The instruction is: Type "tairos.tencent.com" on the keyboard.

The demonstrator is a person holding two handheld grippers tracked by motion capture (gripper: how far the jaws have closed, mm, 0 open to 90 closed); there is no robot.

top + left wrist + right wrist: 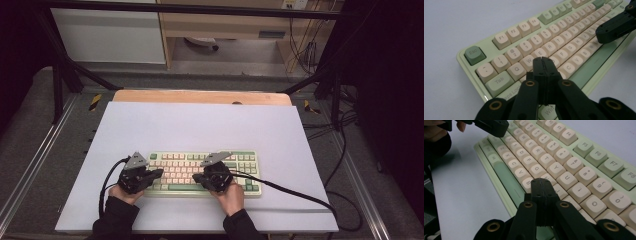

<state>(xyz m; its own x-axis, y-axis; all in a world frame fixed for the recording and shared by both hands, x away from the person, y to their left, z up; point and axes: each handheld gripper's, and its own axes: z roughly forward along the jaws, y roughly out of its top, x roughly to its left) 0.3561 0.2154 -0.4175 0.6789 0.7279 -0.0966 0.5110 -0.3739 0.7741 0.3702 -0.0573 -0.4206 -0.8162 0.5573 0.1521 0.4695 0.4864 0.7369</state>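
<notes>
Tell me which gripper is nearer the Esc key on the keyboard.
Left. The left gripper is over the letter keys at the keyboard's Esc key end; the right gripper is over its middle, farther along.

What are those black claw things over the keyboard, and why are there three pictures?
A person holds one black hand-held gripper in each hand: the left hand-held gripper and the right hand-held gripper. One camera looks down from above; a small camera rides on each gripper and looks along its jaws. On the pale lilac table sheet lies a light green keyboard with cream keys. Both grippers' jaws are shut, with nothing between them, and their tips hover over the keys, as if for typing.
</notes>
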